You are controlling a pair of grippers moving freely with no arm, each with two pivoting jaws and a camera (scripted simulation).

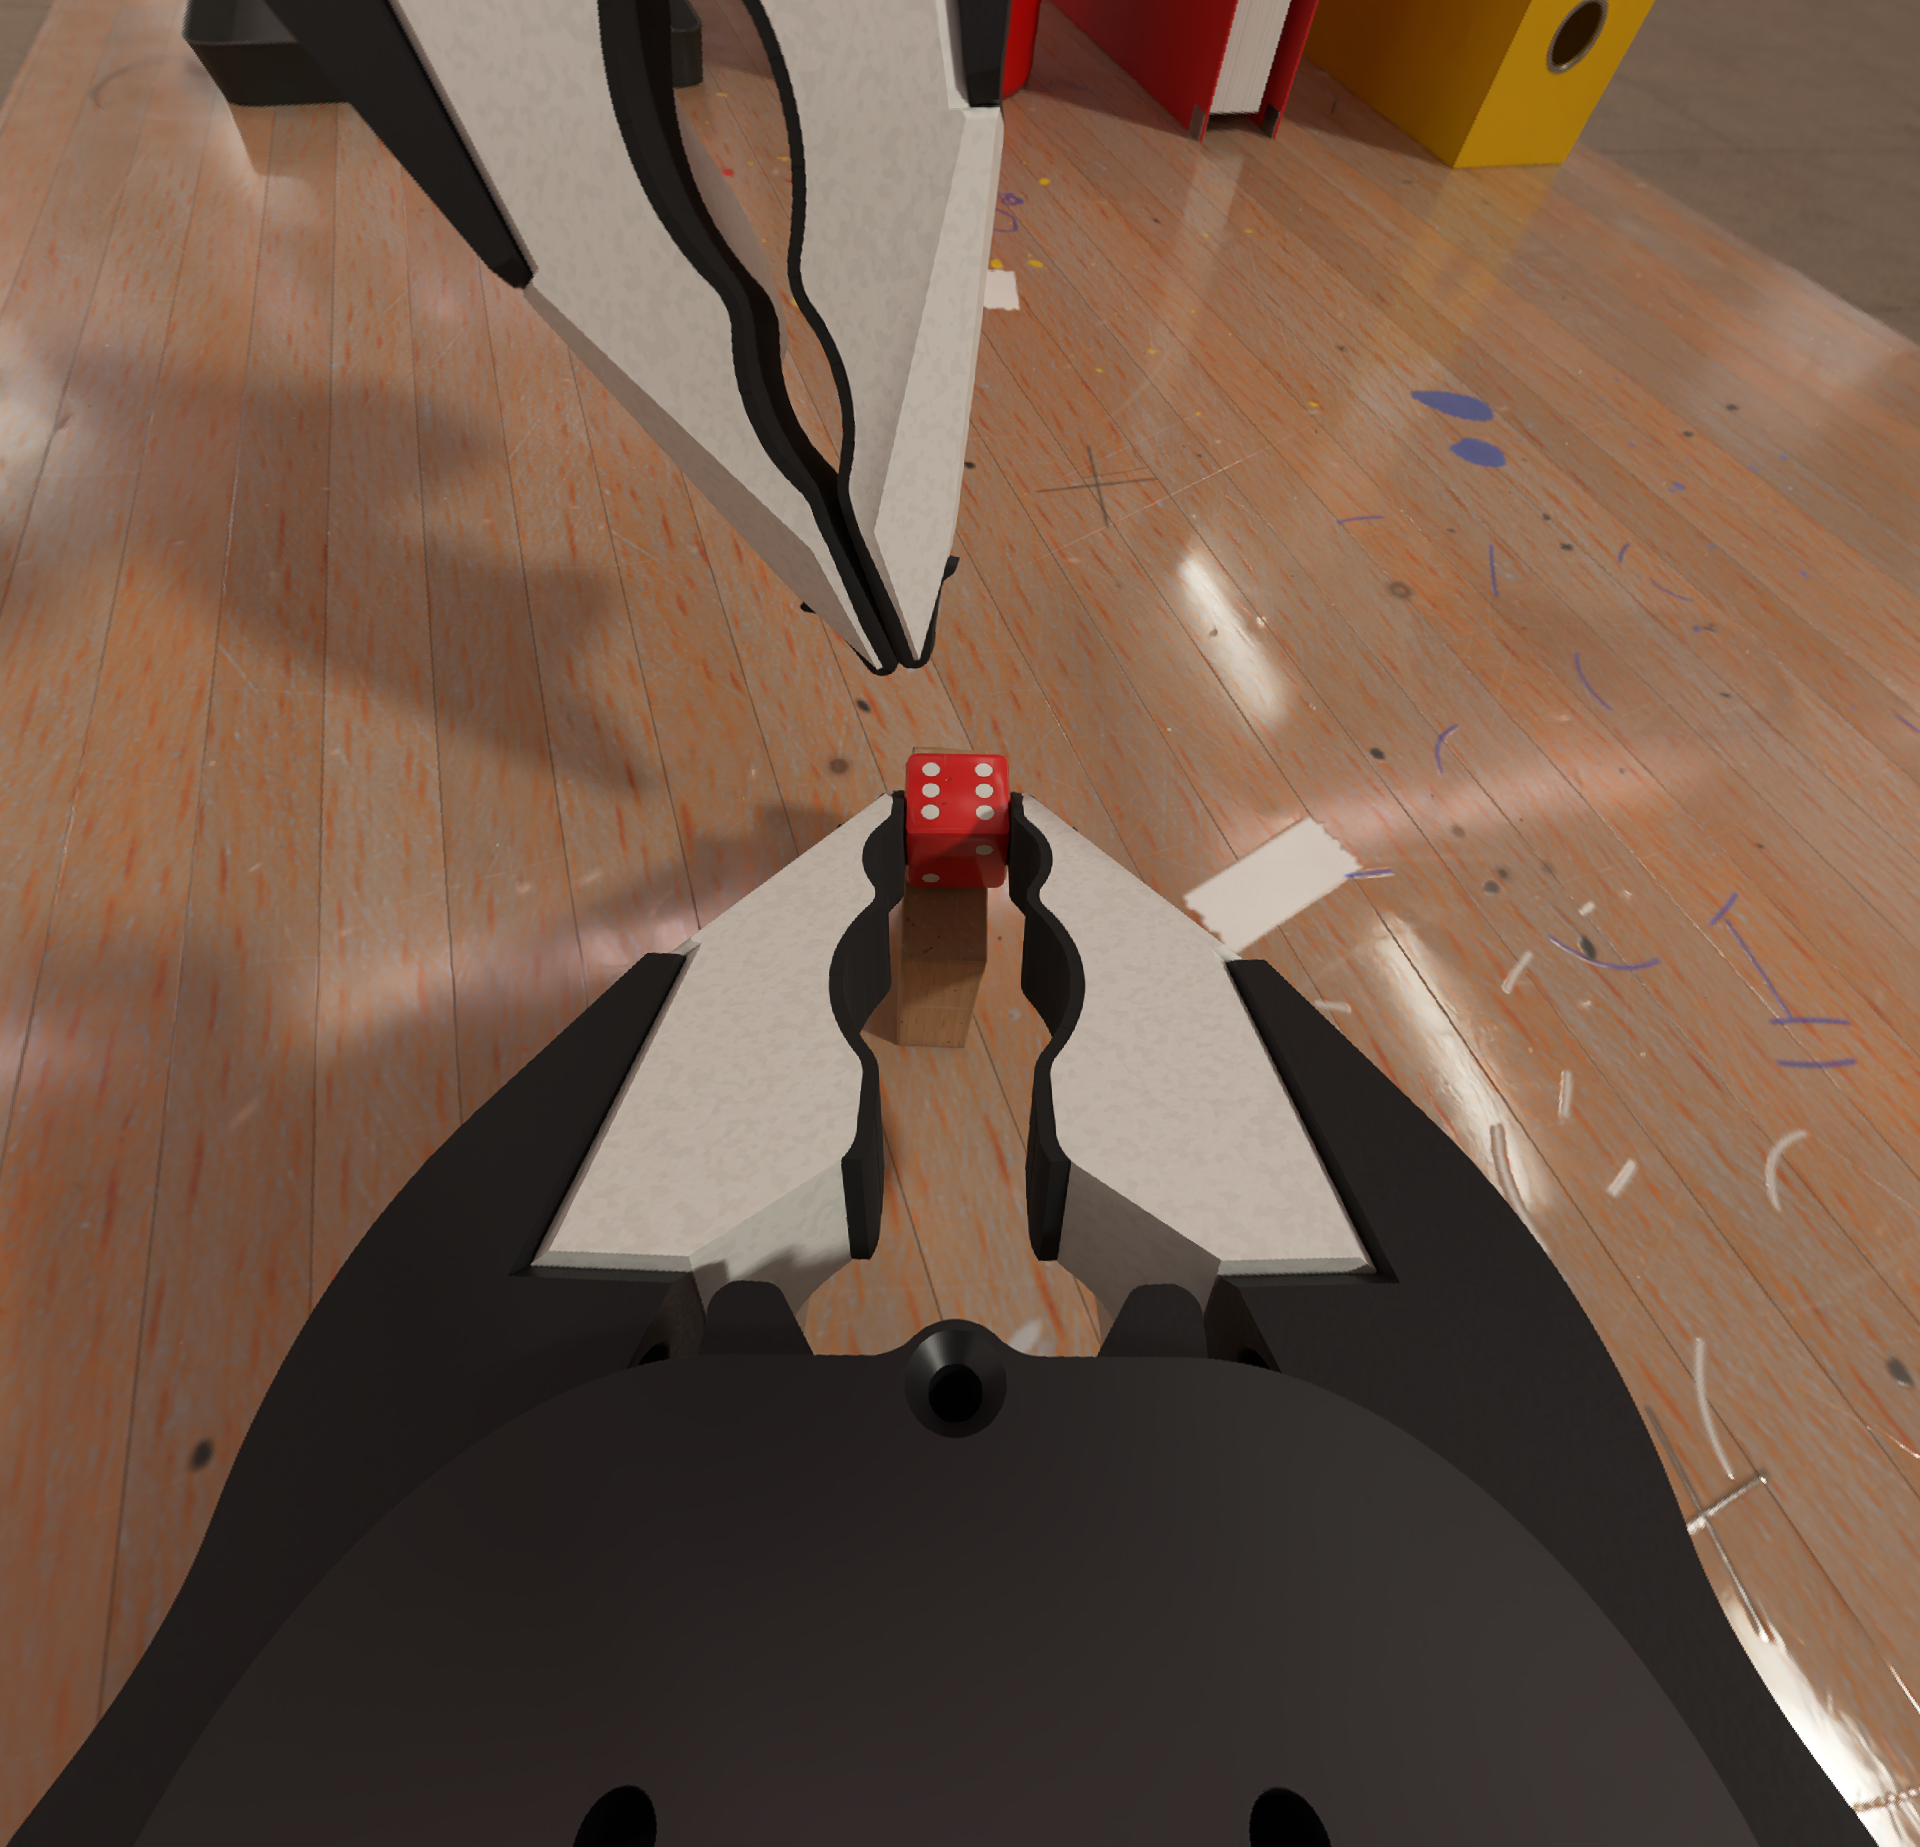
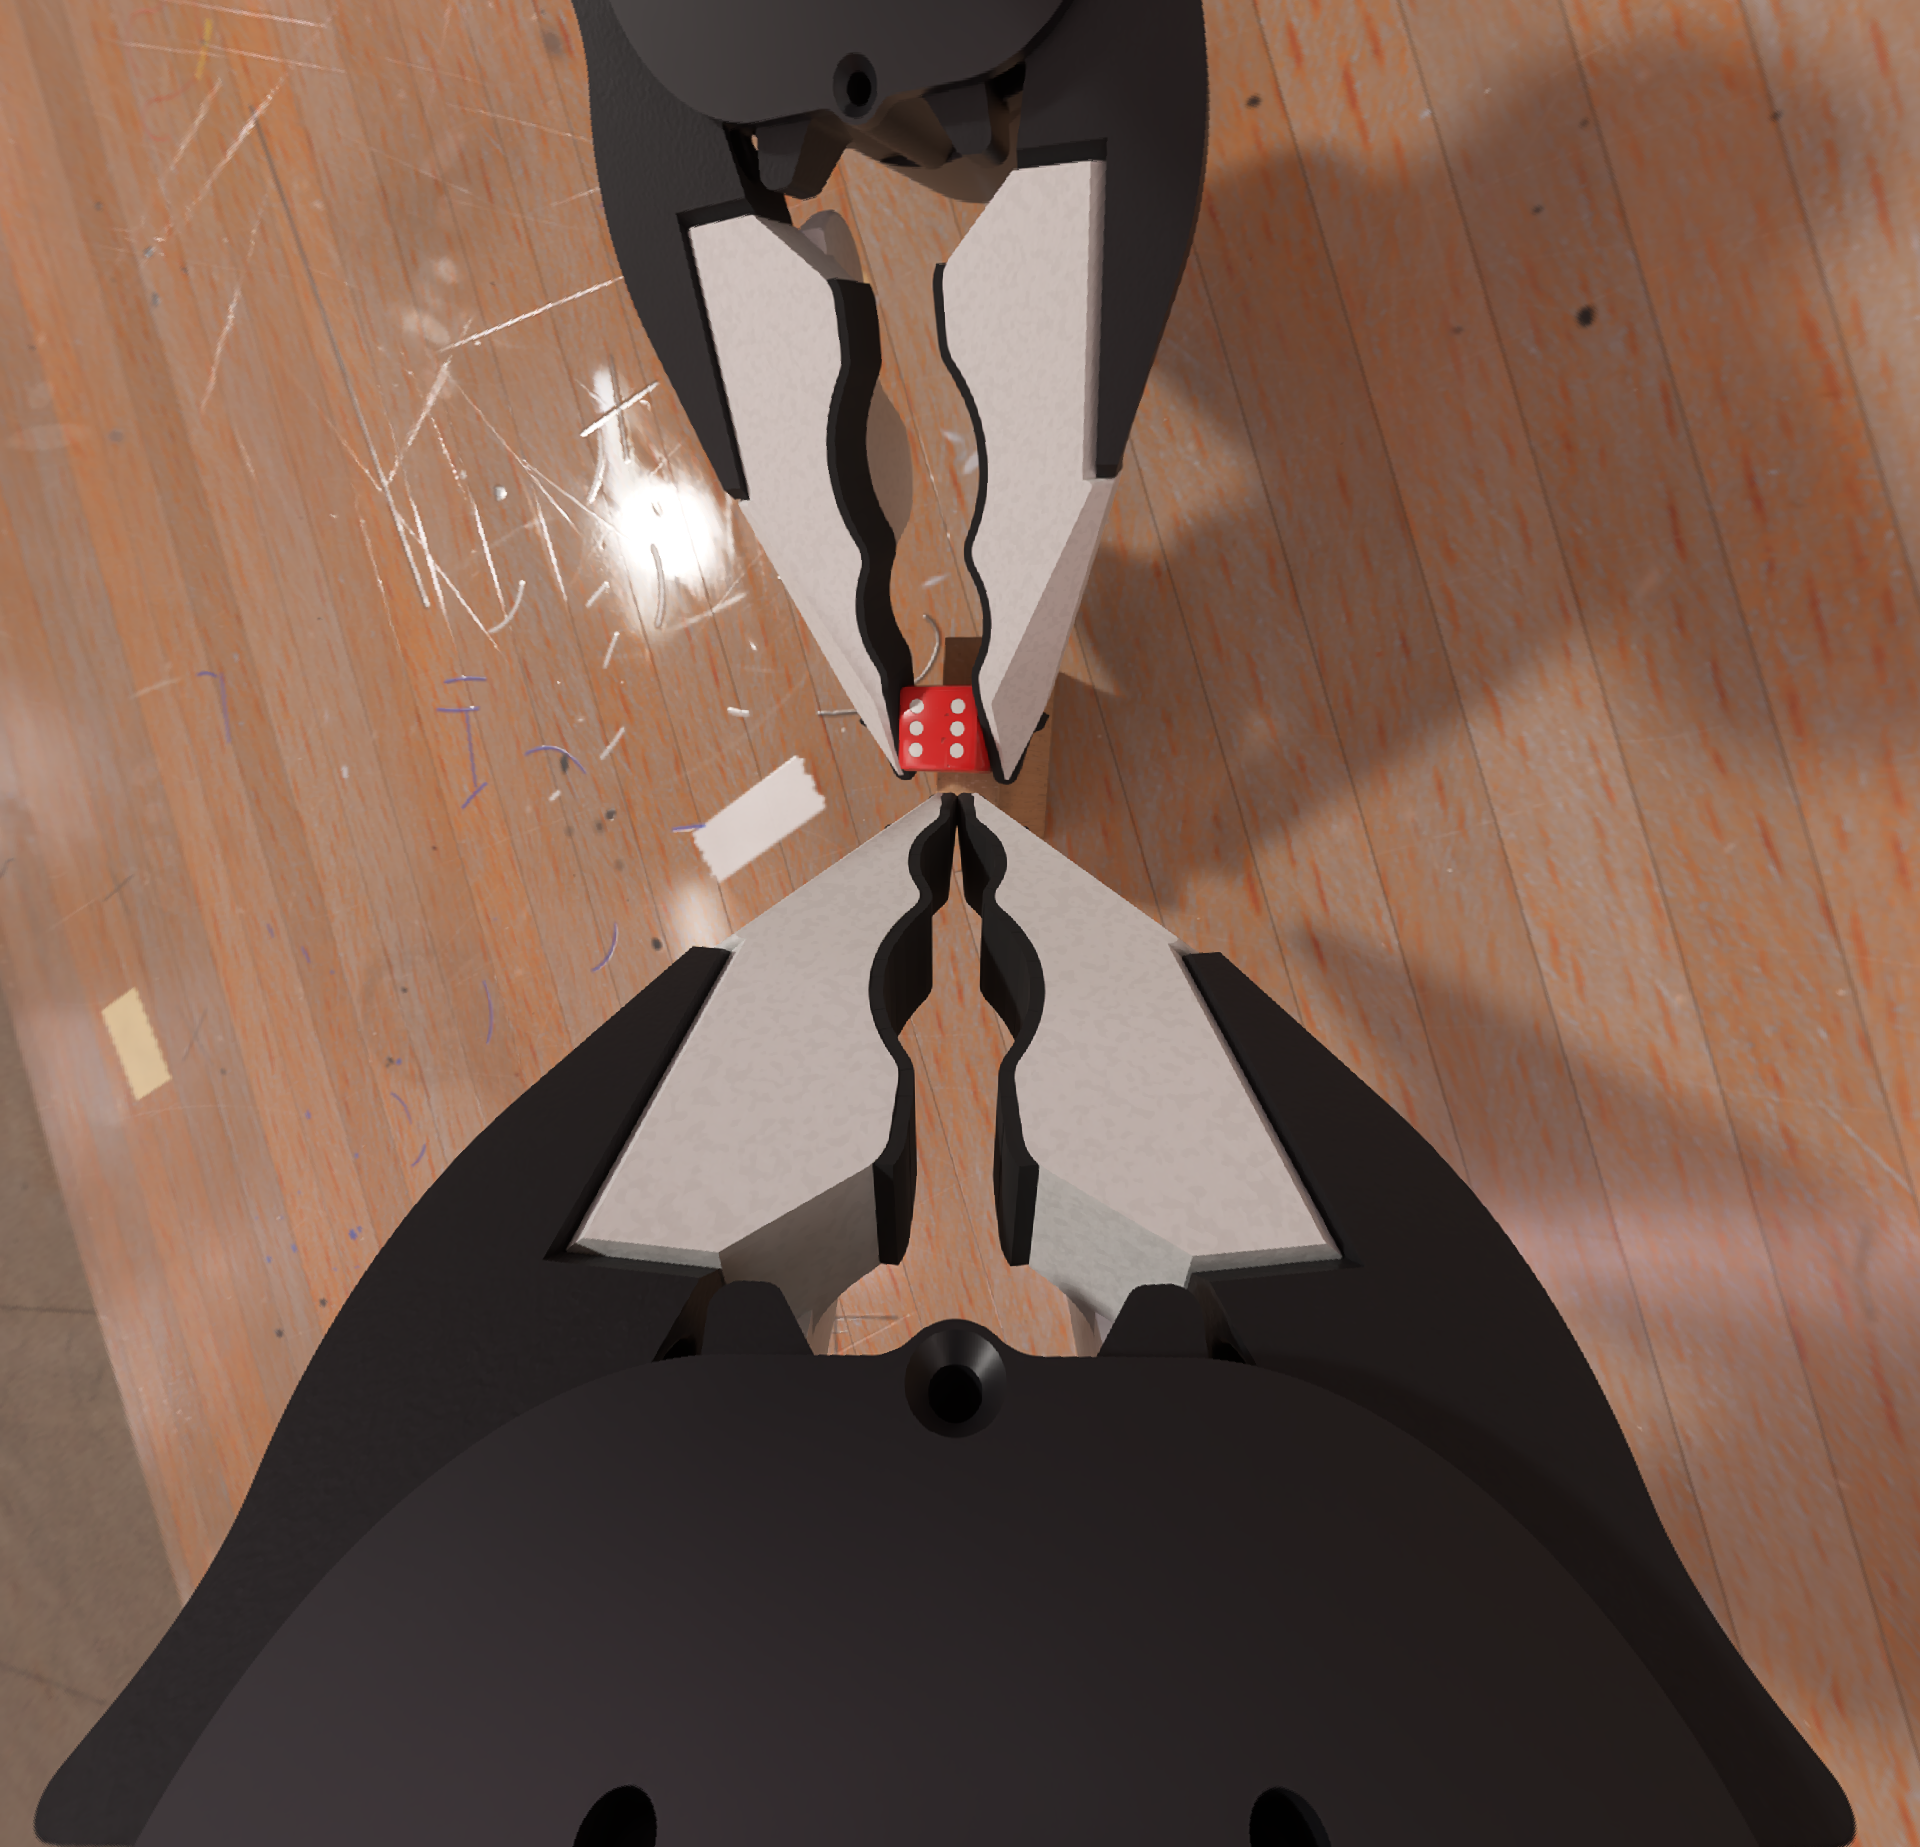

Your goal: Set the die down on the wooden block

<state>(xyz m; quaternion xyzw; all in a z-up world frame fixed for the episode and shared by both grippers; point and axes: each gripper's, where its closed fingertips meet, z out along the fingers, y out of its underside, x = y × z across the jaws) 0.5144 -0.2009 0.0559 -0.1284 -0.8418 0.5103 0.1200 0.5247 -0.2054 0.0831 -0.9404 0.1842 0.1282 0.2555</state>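
Observation:
A red die with white pips [image 1: 956, 821] sits between the fingertips of my left gripper [image 1: 956, 810], which is shut on it. Directly under the die stands a small upright wooden block [image 1: 935, 976] on the wooden table [image 1: 416, 758]. I cannot tell whether the die touches the block's top. My right gripper [image 1: 899, 659] hangs tip-down just beyond the die, shut and empty. In the right wrist view, my right gripper [image 2: 956, 805] is shut, its tips just short of the die [image 2: 940, 727], and the left gripper [image 2: 945, 763] mostly hides the block [image 2: 1029, 769].
Red books [image 1: 1174, 10] and a yellow binder box [image 1: 1496, 41] stand at the far right of the table. A white scrap of tape [image 1: 1268, 878] lies right of the block, and a tan scrap [image 2: 135, 1044] lies near the table's edge.

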